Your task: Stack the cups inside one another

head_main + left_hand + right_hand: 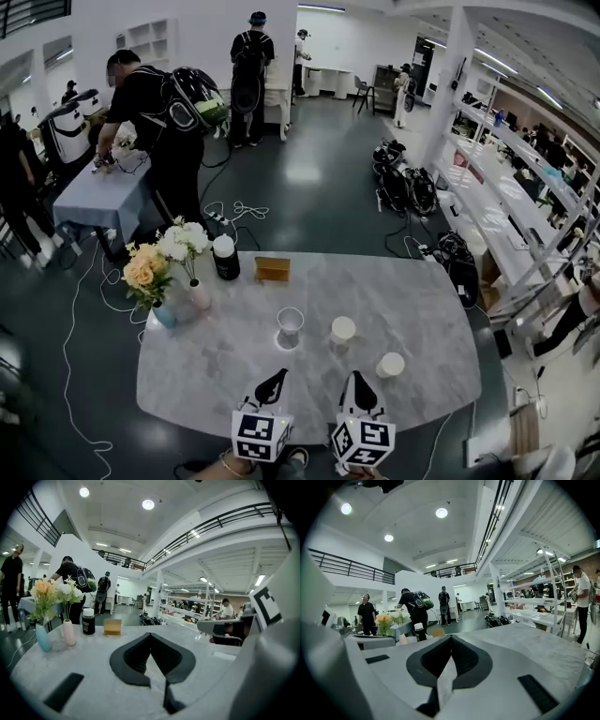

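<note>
- Left claw (279, 377): my own, jaws closed tip to tip with nothing between them. It hovers over the near edge of the desk (427, 305) and touches no cup.
- Right claw (358, 377): my own, just beside the left one. Its jaws are likewise pressed together and empty, and it is also clear of the cups.
- Grey cup (290, 324): upright on the desk, beyond my left claw and apart from it. It is the leftmost of three cups, and none is stacked in another.
- Middle white cup (343, 330): upright, just to the right of the grey cup and not touching it, beyond my right claw.
- Far-right white cup (390, 365): upright, standing alone nearer the desk's front edge, to the right of my right claw.
- Black canister (225, 258): white lid, at the far side of the desk.
- Wooden block (272, 269): just right of the canister.
- Flower vases (199, 294): at the far left corner, holding orange and white blooms.
</note>
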`<state>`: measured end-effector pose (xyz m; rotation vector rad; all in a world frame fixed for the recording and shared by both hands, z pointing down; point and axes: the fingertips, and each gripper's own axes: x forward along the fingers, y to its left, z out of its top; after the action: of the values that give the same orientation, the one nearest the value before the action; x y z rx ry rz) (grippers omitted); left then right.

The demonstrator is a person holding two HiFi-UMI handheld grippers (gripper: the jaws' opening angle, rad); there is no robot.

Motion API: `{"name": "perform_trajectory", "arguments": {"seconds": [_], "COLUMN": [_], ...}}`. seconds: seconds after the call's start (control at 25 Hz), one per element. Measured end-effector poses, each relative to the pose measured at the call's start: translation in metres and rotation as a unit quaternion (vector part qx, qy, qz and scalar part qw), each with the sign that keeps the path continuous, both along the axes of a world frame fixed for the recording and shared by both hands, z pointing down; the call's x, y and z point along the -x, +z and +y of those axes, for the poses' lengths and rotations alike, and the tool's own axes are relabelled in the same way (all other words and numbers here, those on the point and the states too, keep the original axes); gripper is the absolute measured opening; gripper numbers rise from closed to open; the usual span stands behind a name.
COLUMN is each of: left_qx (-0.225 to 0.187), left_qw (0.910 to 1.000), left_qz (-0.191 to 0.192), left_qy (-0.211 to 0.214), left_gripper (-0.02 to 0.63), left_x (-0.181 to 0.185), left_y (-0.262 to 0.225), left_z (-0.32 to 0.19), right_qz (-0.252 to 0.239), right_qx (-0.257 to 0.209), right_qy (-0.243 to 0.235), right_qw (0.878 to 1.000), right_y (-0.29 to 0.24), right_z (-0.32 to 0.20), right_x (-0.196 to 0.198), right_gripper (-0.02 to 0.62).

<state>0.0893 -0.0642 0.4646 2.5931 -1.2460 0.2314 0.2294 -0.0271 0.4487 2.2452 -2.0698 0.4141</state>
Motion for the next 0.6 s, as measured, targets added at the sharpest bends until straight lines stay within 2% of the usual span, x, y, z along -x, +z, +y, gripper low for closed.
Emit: {"name": "perform_trajectory", "arguments": {"seconds": [0.12,0.36,0.6], "left_qx": [0.010,0.024,0.047], "left_qw": [0.9999,0.9997,0.9987], "left_qz": [-0.003,-0.007,-0.016], "left_qy": [-0.008,0.005,0.010], "left_gripper": [0.006,0.006,0.006], "left_x": [-0.003,-0.013,-0.017], "left_y": [0.010,0.033,0.068], "left_z": [-0.002,-0.021,-0.033], "right_qz": [-0.014,-0.029,-0.033], "right_qx": [0.004,0.017,0.037], "right_qy": [-0.004,0.021,0.022], "right_qw": [1.000,0.999,0.999], "right_y": [0.010,0.041,0.079], "right_z": [-0.006,-0.022,-0.040], "right_x": [-0.002,-0.012,-0.021], "right_gripper": [0.003,0.003,0.005]}}
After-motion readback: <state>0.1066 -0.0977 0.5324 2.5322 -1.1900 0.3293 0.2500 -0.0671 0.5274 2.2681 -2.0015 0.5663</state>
